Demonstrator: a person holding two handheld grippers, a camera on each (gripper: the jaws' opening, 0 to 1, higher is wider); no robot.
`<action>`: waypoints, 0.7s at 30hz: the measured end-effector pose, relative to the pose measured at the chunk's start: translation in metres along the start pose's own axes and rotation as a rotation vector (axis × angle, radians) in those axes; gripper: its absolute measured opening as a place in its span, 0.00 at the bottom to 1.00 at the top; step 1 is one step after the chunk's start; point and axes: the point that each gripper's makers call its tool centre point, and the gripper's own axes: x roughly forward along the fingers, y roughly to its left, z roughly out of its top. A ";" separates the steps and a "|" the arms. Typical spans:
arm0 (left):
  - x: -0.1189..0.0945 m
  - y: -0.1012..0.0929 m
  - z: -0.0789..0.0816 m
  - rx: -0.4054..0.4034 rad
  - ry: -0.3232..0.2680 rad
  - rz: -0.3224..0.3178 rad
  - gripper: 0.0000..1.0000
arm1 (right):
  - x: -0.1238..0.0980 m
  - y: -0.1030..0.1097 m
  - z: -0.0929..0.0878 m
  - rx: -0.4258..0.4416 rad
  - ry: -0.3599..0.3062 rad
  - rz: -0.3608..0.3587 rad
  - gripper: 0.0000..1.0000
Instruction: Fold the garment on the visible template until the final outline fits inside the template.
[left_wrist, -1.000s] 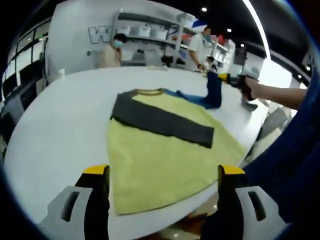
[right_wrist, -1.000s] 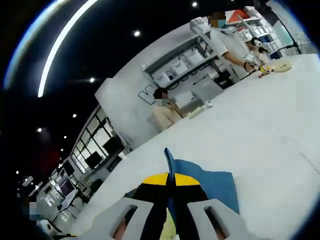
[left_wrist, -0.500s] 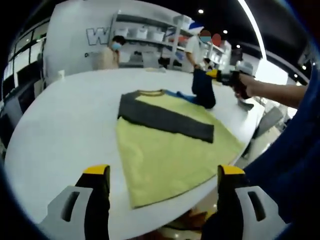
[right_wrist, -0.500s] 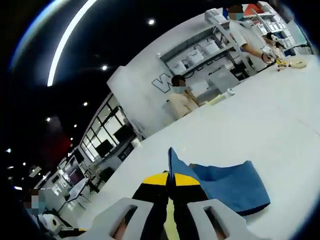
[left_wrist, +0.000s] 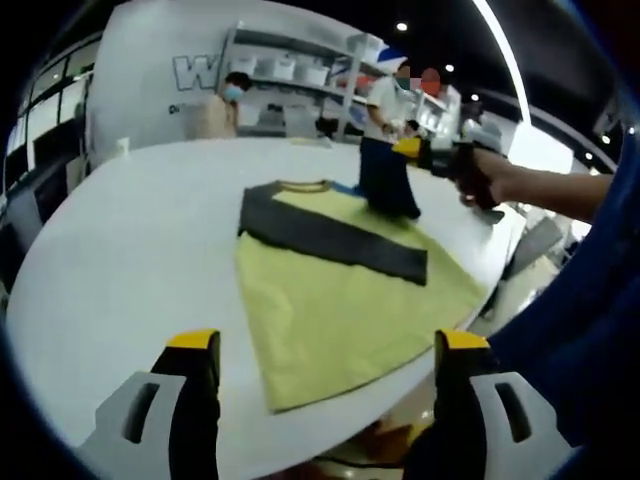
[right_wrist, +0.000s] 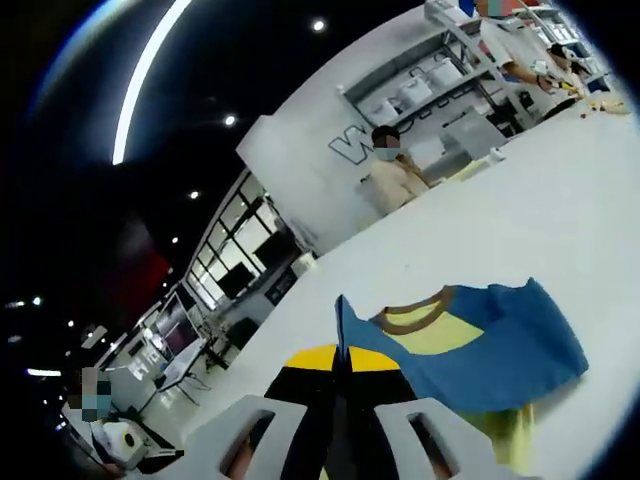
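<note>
Sleeve lifted inward, clamped in right tool.

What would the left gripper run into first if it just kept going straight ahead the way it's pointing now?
Probably the yellow T-shirt body lying flat on the white round table. The left gripper, jaws open, points at the shirt's near hem. Depth is unclear, so it may meet the table's edge first.
</note>
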 end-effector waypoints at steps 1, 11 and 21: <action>0.000 0.000 -0.001 0.000 0.001 0.000 0.86 | 0.001 0.001 -0.002 0.005 0.006 0.007 0.00; -0.002 0.003 -0.004 0.001 0.004 0.001 0.86 | 0.001 0.035 -0.045 0.017 0.079 0.078 0.00; -0.002 -0.001 -0.005 0.004 0.009 -0.002 0.86 | -0.010 0.062 -0.089 -0.007 0.187 0.162 0.00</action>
